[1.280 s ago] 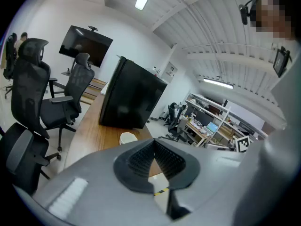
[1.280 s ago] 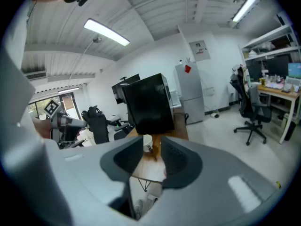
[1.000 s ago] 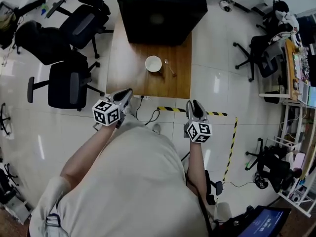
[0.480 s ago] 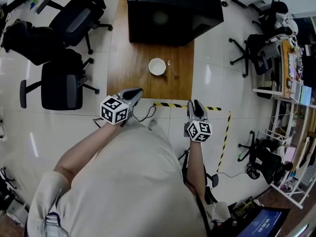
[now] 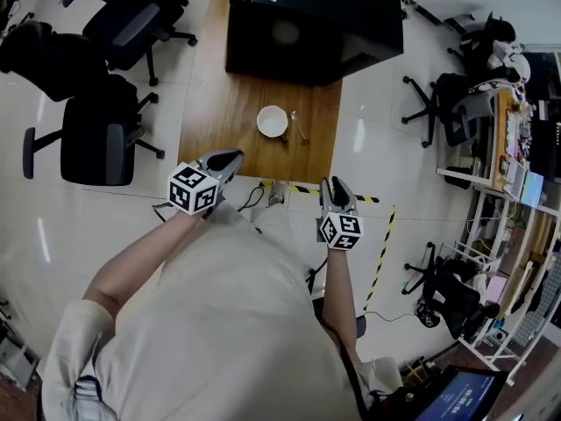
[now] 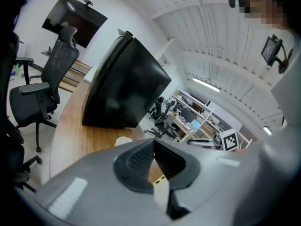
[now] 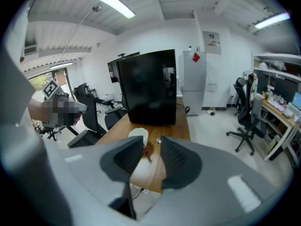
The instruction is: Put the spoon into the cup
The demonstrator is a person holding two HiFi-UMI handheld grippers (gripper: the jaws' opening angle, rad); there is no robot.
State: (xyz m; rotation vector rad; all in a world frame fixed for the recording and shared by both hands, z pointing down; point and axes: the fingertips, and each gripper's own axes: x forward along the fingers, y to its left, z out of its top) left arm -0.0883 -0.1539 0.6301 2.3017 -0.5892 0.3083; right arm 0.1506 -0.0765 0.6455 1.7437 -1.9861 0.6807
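A white cup (image 5: 273, 121) stands on the wooden table (image 5: 219, 121) near its front edge. The spoon (image 5: 299, 126) lies flat just right of it, apart from it. Both grippers hover over the floor short of the table's front edge. My left gripper (image 5: 228, 159) is at the left, its jaw tips touching with nothing between them (image 6: 153, 142). My right gripper (image 5: 335, 186) points at the table with its jaws apart and empty (image 7: 151, 147). Through that gap I see the cup (image 7: 138, 134) and the spoon (image 7: 158, 140).
A large black box (image 5: 307, 20) fills the table's far half. Black office chairs (image 5: 92, 139) stand left of the table, others (image 5: 456, 103) to the right. Yellow-black tape (image 5: 302, 189) and cables (image 5: 254, 198) lie on the floor at the table's front edge.
Both grippers have come forward toward the table's front edge, and the person has stepped closer. Cup and spoon have not moved on the table.
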